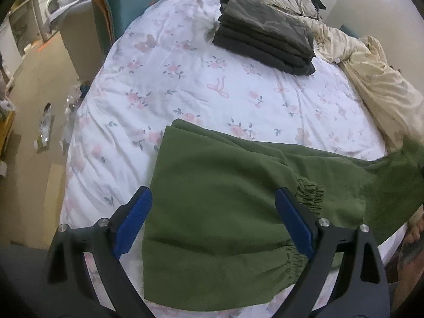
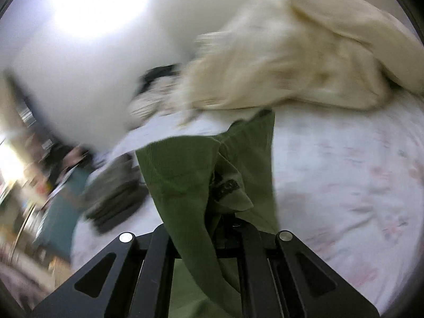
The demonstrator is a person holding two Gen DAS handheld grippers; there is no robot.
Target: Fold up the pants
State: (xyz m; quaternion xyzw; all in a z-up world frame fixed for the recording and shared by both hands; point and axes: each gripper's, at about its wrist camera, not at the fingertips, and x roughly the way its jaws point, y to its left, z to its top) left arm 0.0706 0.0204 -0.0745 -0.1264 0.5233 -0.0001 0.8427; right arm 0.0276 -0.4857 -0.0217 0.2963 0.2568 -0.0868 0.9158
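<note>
Green pants (image 1: 217, 201) lie on the flowered bed cover (image 1: 185, 79), legs stacked, their elastic cuffs (image 1: 310, 193) near my left gripper (image 1: 212, 206). That gripper hovers just above the legs, its blue pads (image 1: 135, 217) wide apart and holding nothing. To the right the pants rise off the bed. In the blurred right wrist view, my right gripper (image 2: 209, 228) is shut on a bunch of the green pants (image 2: 185, 175), which drape over its fingers and hide the tips. It holds the cloth above the bed.
A stack of folded dark grey garments (image 1: 265, 37) sits at the far side of the bed. Crumpled cream bedding (image 1: 371, 79) lies along the right. Left of the bed there is floor with clutter and a washing machine (image 1: 50, 5).
</note>
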